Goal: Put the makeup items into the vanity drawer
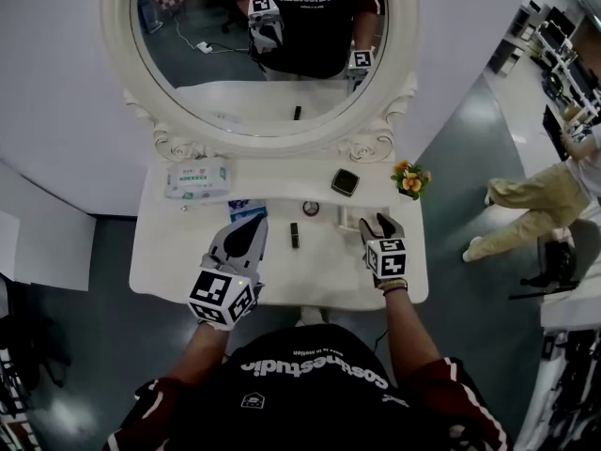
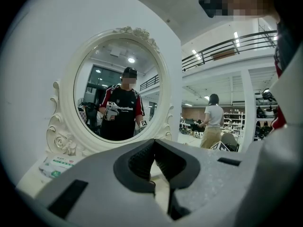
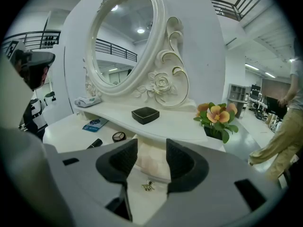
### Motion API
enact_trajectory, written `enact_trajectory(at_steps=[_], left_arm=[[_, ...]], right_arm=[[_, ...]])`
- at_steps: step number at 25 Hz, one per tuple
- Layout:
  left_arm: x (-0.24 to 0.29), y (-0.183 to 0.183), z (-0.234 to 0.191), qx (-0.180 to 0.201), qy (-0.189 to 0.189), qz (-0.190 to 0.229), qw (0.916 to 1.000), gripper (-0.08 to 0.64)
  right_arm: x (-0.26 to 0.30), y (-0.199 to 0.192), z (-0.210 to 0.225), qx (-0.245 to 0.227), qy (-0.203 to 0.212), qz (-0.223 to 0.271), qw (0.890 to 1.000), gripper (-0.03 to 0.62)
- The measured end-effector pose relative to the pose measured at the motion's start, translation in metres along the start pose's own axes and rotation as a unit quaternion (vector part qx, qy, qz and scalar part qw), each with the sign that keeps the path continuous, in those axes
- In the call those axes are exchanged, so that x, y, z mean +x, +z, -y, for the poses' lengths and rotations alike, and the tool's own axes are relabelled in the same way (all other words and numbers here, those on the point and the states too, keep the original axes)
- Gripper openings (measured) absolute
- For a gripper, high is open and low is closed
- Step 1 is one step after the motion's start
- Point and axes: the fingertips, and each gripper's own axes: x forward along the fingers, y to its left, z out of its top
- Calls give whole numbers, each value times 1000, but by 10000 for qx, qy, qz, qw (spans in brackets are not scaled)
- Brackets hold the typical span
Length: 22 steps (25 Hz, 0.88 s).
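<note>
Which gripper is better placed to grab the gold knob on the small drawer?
Right, most likely. The right gripper has its jaws open and lined up with the gold knob just ahead. The left gripper is shut, sits further left and points at the mirror.

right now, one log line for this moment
left gripper: shut, empty | right gripper: open, facing drawer front | lipstick, round compact: on tabletop

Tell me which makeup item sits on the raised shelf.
The square black compact, beside the flower pot; the round compact and the black tube lie lower, on the tabletop.
</note>
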Motion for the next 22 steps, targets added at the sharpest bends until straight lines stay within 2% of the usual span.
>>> enact_trajectory(at_steps=[10, 22], left_arm=[[-26, 3, -8, -35, 44, 84, 9999, 5], [-77, 10, -29, -92, 208, 312, 9993, 6]], right_arm=[[-13, 8, -15, -60, -53, 46, 10000, 187], [-36, 38, -57, -183, -23, 318, 9993, 187]])
